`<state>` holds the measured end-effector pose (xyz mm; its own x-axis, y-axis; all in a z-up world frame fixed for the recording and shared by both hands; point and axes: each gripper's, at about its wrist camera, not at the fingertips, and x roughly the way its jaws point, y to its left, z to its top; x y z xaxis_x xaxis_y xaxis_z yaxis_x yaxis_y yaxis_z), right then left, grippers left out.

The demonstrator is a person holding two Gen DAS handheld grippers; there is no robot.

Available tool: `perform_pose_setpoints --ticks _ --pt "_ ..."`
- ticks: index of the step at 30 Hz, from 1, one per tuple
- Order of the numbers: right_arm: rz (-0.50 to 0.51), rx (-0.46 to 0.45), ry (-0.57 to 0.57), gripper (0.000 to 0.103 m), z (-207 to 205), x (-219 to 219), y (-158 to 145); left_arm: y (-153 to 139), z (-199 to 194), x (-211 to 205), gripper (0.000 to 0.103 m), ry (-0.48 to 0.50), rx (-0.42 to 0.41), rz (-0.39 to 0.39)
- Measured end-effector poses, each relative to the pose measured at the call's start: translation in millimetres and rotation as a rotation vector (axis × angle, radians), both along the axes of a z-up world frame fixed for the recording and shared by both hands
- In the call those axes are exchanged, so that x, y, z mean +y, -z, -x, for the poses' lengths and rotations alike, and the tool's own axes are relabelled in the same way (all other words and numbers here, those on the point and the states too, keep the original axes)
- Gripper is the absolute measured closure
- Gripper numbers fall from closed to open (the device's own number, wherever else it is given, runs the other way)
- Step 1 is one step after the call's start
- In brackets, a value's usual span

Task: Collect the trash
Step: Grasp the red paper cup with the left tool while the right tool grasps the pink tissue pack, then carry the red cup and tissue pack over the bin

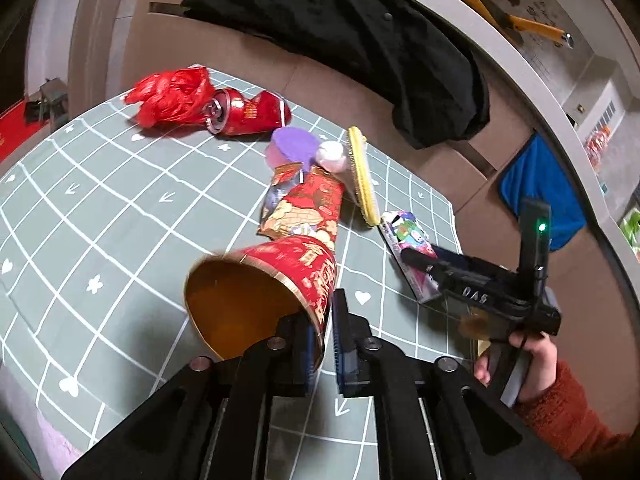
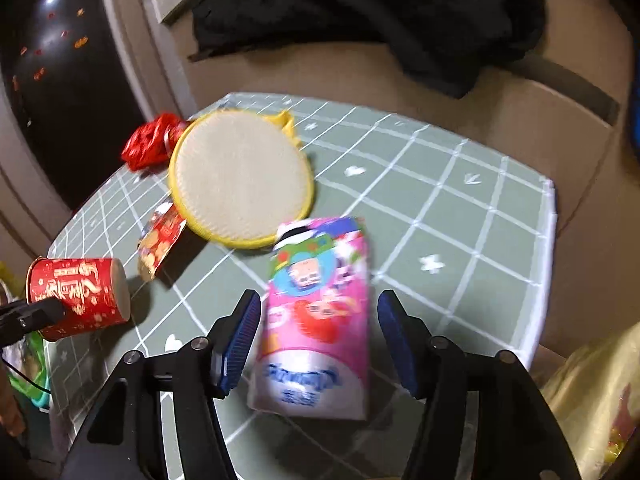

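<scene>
Left gripper (image 1: 323,332) pinches the red paper cup (image 1: 264,296) by its rim, near the table (image 1: 100,208) front edge. Right gripper (image 2: 316,344) gapes around the pink carton (image 2: 316,316), pads clear. Next: close, lift.

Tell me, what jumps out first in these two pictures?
A red paper cup lies on its side, its rim between the fingers of the left hand-held gripper on the green checked tablecloth. The right hand-held gripper stands open around a pink carton, in front of a round yellow-rimmed pad.
</scene>
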<state>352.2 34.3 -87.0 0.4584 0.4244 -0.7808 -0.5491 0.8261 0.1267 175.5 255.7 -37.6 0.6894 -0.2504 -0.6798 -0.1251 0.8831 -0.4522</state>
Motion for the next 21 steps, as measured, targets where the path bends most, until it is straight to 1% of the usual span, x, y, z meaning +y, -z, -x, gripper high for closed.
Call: perform_pose_setpoints --ticks 1,3,4,5,8,10,11,12,14,16,21 --pt "0.016 -0.002 -0.003 0.044 1 4 3 0 0 1 0.088 -0.005 0.001 0.002" --pt "0.098 -0.028 -0.009 0.044 6 14 8 2 -1 3 0.084 -0.018 0.009 0.007" --pt "0.130 -0.040 -0.013 0.045 8 17 9 2 -2 4 0.084 -0.024 0.013 0.009" --pt "0.147 -0.047 -0.015 0.051 11 19 8 2 -2 5 0.084 -0.030 0.015 0.011" --pt "0.092 -0.035 -0.019 0.057 19 10 1 2 -4 8 0.086 -0.061 0.021 0.010" --pt "0.064 -0.057 -0.012 0.057 27 2 -8 1 -5 7 0.087 -0.070 0.018 -0.002" --pt "0.054 -0.073 -0.009 0.057 32 -4 -14 0 -4 6 0.092 -0.072 0.013 -0.013" --pt "0.044 -0.079 -0.006 0.057 35 -7 -19 -2 -4 3 0.096 -0.073 0.006 -0.038" --pt "0.016 -0.090 -0.002 0.057 44 -17 -29 -7 -4 -3 0.099 -0.080 -0.011 -0.089" --pt "-0.003 -0.108 0.010 0.057 53 -25 -40 -14 -3 -11 0.099 -0.076 -0.037 -0.126" --pt "-0.045 -0.174 0.023 0.057 69 -43 -65 -35 -3 -35 0.100 -0.057 -0.107 -0.185"
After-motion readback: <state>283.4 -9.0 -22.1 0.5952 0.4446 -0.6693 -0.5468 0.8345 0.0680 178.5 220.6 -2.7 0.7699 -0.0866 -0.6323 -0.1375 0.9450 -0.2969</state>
